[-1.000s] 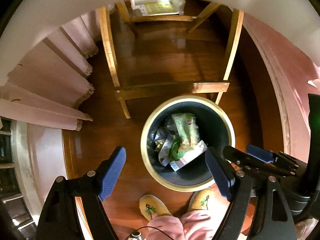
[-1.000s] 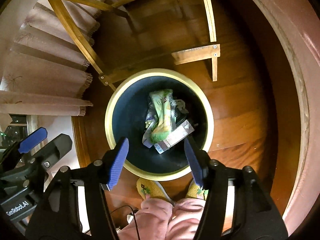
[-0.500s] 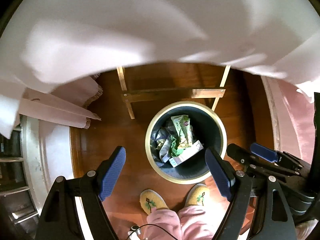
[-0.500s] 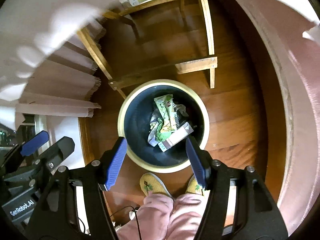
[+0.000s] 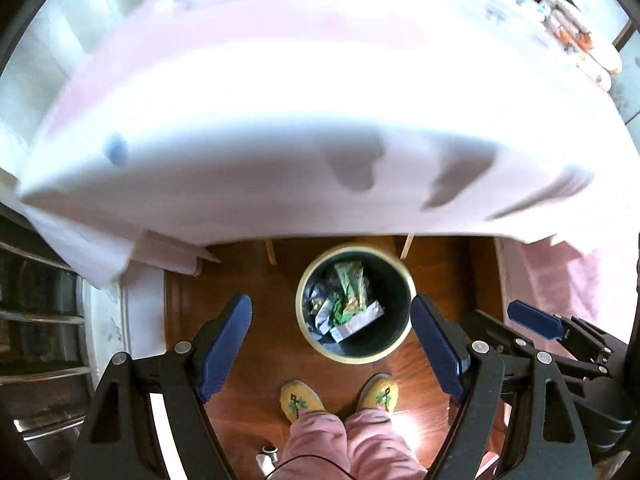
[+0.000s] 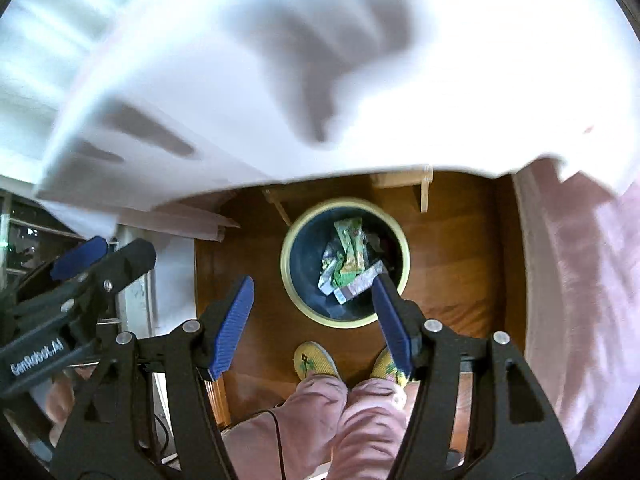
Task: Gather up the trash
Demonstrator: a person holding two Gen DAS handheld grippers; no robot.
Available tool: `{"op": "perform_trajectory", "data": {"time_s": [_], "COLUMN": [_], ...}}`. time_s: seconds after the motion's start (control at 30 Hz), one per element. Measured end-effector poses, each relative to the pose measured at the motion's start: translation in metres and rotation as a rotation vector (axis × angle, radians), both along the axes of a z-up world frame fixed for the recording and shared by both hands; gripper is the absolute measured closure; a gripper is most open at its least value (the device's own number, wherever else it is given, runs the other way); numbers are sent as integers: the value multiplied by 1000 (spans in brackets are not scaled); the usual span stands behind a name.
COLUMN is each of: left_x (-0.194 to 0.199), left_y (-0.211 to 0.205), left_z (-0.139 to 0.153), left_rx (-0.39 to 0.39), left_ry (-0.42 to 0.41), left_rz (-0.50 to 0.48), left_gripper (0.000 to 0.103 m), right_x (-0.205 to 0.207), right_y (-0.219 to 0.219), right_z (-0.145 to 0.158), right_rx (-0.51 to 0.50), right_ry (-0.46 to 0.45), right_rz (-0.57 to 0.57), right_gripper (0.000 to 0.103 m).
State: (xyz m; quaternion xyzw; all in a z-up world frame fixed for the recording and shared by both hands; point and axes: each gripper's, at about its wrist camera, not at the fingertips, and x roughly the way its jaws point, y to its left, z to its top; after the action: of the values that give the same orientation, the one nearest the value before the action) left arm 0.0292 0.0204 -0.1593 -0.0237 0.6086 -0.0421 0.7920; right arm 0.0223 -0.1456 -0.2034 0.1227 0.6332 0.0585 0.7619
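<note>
A round dark bin with a cream rim [image 5: 304, 332] [image 6: 287, 280] stands on the wooden floor far below me. Green and silver wrappers [image 5: 348, 296] [image 6: 346, 262] and a small carton [image 5: 358, 322] [image 6: 360, 284] lie inside it. My left gripper [image 5: 332, 344] is open high above the bin with nothing between its blue pads. My right gripper [image 6: 312, 320] is open too and holds nothing. Each gripper shows at the edge of the other's view.
A table under a pale pink cloth [image 5: 320, 120] [image 6: 360, 80] fills the upper half of both views, blurred. Some items [image 5: 576, 36] lie at its far right. The person's yellow slippers [image 5: 300, 400] and pink trousers [image 6: 320, 420] are below. Wooden legs [image 6: 426, 192] stand behind the bin.
Both grippers have risen from just above the bin to above the table's edge. The bin looks smaller and the tablecloth now covers the chair and the floor behind it.
</note>
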Motion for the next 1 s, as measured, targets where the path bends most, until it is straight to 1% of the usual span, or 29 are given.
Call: {"op": "perform_trajectory", "data": {"time_s": [0.1,0.17,0.3,0.37,0.5,0.6,0.77,0.93,1.0], "left_x": [-1,-1,-7,-11,-20,-26,-33,-39,-39], "left_y": [-1,-1,0,0,2,5,5,2,0], "left_z": [50,76,133,151,186,197,199,202,204], "left_rx": [-4,0,-1,9,10,15,11,14,16], "left_ry": [-57,-88,-148,-166,-197,-210,-214,-225,-236], "left_rz": [3,6,13,14,29,39,40,33,35], "left_gripper": [20,20,20,20,20,20,20,20,20], "right_x": [-1,0,-1,-1,-1,-4,-10,-13,-14], "right_y": [-3,-4,-8,-10,-8,-8,-4,-1,-1], "right_z": [43,73,122,147,184,205,227,234,232], "right_rx": [4,5,15,14,5,-5,-16,-30,-34], "right_ry": [-49,-80,-130,-151,-188,-217,-261,-283,-284], "right_rz": [11,17,20,15,15,24,34,34,32], "right_gripper": [44,44,44,44,44,43,43,43,43]}}
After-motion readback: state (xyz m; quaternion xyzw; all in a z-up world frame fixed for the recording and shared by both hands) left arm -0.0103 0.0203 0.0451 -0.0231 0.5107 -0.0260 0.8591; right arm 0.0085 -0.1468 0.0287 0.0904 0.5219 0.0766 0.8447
